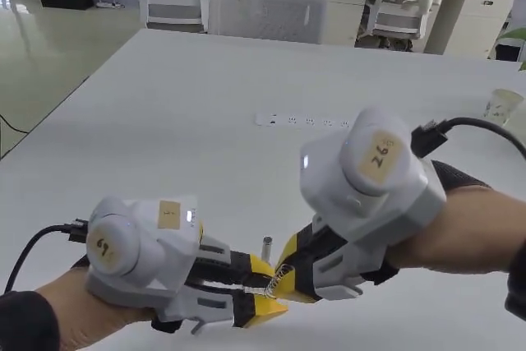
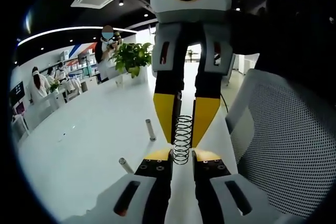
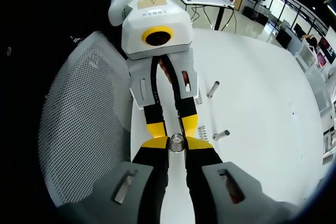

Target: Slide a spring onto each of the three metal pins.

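A small metal spring (image 1: 275, 280) hangs just above the white table (image 1: 181, 121), stretched between the two grippers, which face each other tip to tip. My left gripper (image 2: 182, 156) pinches one end of the spring (image 2: 182, 139). My right gripper (image 3: 177, 143) grips the other end of the spring (image 3: 177, 141), seen end-on. One metal pin (image 1: 266, 246) stands upright just behind the yellow tips. Two pins (image 2: 150, 129) (image 2: 125, 164) show left of the spring in the left gripper view. Beside the pins (image 3: 212, 89) (image 3: 221, 134), two loose springs (image 3: 198, 96) (image 3: 203, 132) lie on the table.
A white power strip (image 1: 304, 121) lies mid-table and a paper cup (image 1: 503, 106) stands at the right edge. Chairs (image 1: 263, 14) line the far side. A mesh chair back (image 2: 283, 145) is close behind the hands. People stand far off in the room.
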Tool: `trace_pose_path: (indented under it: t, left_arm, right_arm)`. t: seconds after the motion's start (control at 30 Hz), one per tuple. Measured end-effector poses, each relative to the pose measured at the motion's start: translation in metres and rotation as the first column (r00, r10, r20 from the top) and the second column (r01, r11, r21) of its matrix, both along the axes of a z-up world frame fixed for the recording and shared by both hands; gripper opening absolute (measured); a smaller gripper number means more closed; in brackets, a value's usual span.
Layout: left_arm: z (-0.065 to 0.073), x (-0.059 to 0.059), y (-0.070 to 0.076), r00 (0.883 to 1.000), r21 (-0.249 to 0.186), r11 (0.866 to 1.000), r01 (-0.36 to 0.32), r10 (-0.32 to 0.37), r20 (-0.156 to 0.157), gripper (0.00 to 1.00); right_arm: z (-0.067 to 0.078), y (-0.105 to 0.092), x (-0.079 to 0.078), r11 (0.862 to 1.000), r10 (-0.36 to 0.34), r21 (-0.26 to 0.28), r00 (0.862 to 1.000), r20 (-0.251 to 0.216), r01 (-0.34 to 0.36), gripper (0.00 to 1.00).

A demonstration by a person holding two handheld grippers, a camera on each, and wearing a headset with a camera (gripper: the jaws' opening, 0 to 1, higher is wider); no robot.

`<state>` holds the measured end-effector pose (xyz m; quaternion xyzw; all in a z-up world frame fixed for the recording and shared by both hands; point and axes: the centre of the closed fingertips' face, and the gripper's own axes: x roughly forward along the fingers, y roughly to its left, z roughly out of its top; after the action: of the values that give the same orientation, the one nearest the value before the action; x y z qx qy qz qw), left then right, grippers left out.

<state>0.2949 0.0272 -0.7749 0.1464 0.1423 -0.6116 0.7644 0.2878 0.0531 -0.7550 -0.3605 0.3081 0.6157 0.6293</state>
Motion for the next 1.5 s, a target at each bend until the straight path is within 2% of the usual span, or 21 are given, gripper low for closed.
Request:
trace_pose_path:
  t: [0.17,0.23,0.3,0.43,0.83,1.1,1.5]
  left_arm:
    - [-0.001,0.001,0.002,1.000,0.001,1.000,-0.011,0.011,-0.009,0.19]
    - [0.001,0.001,0.004,1.000,-0.009,1.000,-0.018,0.018,-0.026,0.22]
    - [0.001,0.002,0.006,0.999,-0.010,1.000,-0.029,0.028,-0.030,0.25]
    - [0.000,0.004,0.013,0.998,-0.012,0.999,-0.050,0.050,-0.045,0.32]
    - [-0.006,0.003,0.037,0.990,-0.013,0.992,-0.124,0.123,-0.073,0.43]
    - [-0.002,0.009,0.054,0.978,-0.034,0.979,-0.200,0.197,-0.076,0.47]
    - [0.000,0.009,0.078,0.955,-0.057,0.955,-0.290,0.285,-0.084,0.52]
  right_arm:
    - [0.001,-0.003,0.003,1.000,-0.008,-0.006,1.000,0.006,0.008,0.12]
    - [0.001,-0.005,0.005,1.000,-0.012,-0.008,1.000,0.011,0.012,0.12]
    - [0.001,-0.008,0.007,1.000,-0.017,-0.013,1.000,0.014,0.017,0.13]
    - [0.001,-0.015,0.010,0.999,-0.030,-0.018,0.999,0.018,0.030,0.13]
    - [0.001,-0.035,0.024,0.996,-0.077,-0.037,0.997,0.030,0.078,0.13]
    - [0.001,-0.048,0.033,0.993,-0.107,-0.051,0.994,0.035,0.109,0.13]
    - [0.006,-0.068,0.051,0.985,-0.158,-0.062,0.986,0.050,0.161,0.13]
